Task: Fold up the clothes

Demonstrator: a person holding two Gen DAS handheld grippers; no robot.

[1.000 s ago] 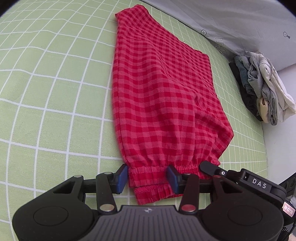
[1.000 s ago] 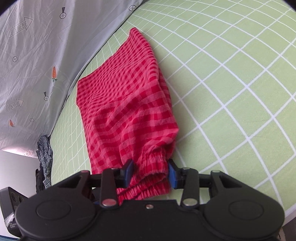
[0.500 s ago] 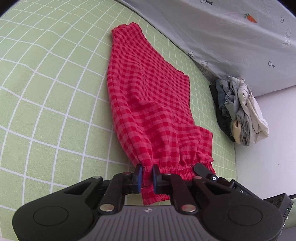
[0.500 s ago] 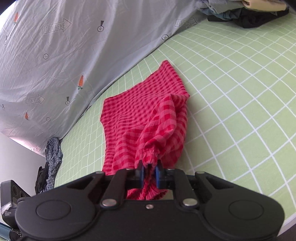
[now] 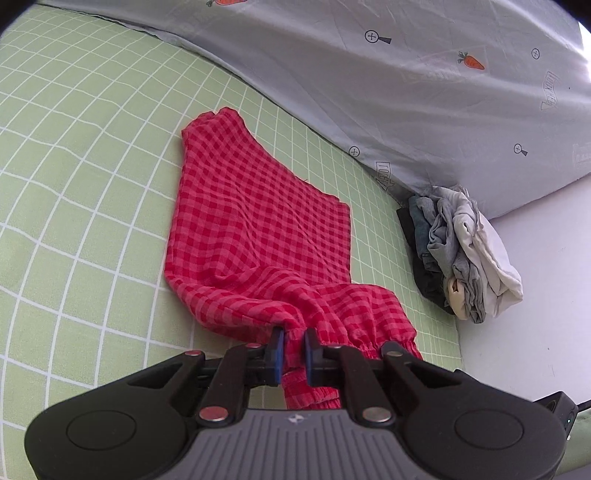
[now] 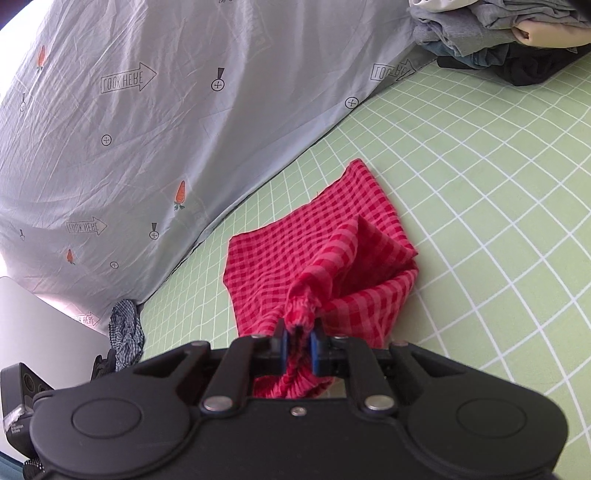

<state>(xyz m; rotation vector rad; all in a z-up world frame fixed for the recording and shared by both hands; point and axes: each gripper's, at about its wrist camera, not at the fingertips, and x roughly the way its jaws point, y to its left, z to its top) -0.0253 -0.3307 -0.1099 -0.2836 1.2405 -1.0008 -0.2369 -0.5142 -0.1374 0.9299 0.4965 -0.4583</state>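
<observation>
Red checked shorts (image 5: 255,229) lie on the green grid sheet (image 5: 74,147), with the far leg end flat and the near elastic waistband lifted. My left gripper (image 5: 293,341) is shut on the waistband near one corner. My right gripper (image 6: 297,341) is shut on the bunched waistband at the other end, and the shorts (image 6: 325,243) rise in a peak toward it. Part of the waistband hangs hidden below both grippers.
A pile of folded clothes (image 5: 461,251) sits at the right by the wall and also shows in the right wrist view (image 6: 509,33). A grey printed sheet (image 5: 406,74) rises behind the bed. A crumpled checked garment (image 6: 125,332) lies at the left corner.
Both grippers closed on the waistband and lifted it up and forward. The near half of the shorts now rises off the sheet and bunches.
</observation>
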